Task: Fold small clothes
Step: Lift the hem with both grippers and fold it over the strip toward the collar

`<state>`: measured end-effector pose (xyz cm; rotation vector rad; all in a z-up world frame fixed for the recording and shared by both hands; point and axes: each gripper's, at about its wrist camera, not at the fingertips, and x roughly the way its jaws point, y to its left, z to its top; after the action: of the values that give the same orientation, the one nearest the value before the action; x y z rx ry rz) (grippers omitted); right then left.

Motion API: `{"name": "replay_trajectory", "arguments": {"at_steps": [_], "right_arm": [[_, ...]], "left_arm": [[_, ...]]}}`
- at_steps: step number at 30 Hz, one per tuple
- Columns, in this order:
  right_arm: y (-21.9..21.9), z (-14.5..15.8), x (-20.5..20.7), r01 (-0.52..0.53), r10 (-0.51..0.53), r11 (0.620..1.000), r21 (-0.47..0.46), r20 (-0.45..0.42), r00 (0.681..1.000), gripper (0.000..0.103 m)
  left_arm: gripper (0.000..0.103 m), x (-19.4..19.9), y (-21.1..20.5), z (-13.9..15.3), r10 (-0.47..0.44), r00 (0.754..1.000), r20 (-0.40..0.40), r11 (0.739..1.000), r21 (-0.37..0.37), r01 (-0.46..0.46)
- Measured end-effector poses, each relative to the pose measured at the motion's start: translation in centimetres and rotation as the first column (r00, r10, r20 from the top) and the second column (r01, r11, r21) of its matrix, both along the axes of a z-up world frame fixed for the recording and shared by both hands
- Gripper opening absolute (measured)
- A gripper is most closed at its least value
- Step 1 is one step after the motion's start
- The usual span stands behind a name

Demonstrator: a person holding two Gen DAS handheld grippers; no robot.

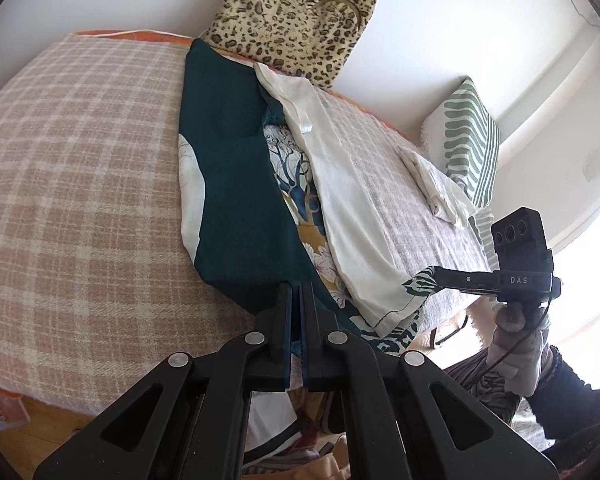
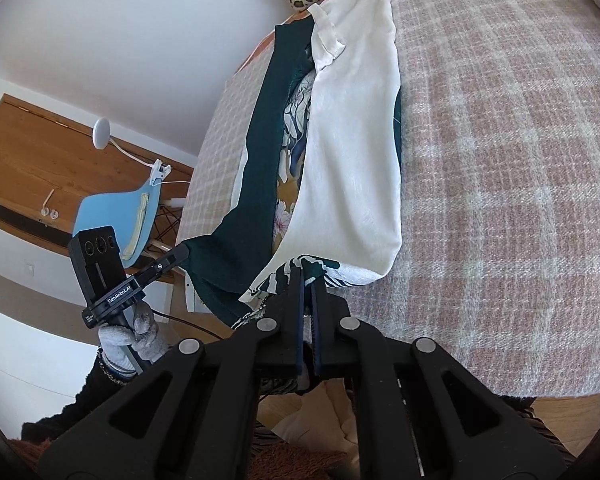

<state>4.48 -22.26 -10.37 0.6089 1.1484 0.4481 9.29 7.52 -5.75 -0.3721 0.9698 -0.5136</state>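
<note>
Garment lengthwise toward leopard cushion, both claws' grip.

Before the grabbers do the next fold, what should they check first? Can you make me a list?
1. Left gripper pinching the near hem of the green flowery garment: ok, jaws shut on cloth.
2. Right gripper pinching the other near corner: ok, jaws shut on the patterned edge.
3. Garment's sides folded in along its length: ok, the green flap and the white flap both lie inward.
4. Far end lying flat by the leopard cushion: cannot tell, the far end looks small.
5. Room on the checked blanket to fold onto: ok.
6. Folded white cloth out of the way: ok, well to the side.
</note>
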Motion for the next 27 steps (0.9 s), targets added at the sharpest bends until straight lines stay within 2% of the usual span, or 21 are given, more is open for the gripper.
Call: {"name": "replay_trajectory", "arguments": {"at_steps": [5,11,18,27], "right_arm": [[0.1,1.0,2.9,0.021,-0.020,1.000,-0.014,0.033,0.999,0.004],[-0.3,0.8,7.3,0.044,-0.044,0.998,-0.033,0.024,0.999,0.004],[-1.1,-0.8,11.5,0.082,-0.083,0.995,-0.055,-0.014,0.996,0.004],[-1.7,-2.5,13.8,0.098,-0.101,0.994,-0.053,-0.052,0.994,0.004]], "left_arm": [[0.002,3.0,0.3,0.8,0.034,0.999,0.034,0.999,0.001,-0.034],[0.002,6.8,0.5,0.5,0.054,0.997,0.050,0.997,0.045,-0.056],[0.002,10.7,0.5,-1.3,0.064,0.998,0.018,0.995,0.079,-0.065],[0.002,12.9,0.9,-3.3,0.104,0.994,-0.021,0.989,0.112,-0.101]]}}
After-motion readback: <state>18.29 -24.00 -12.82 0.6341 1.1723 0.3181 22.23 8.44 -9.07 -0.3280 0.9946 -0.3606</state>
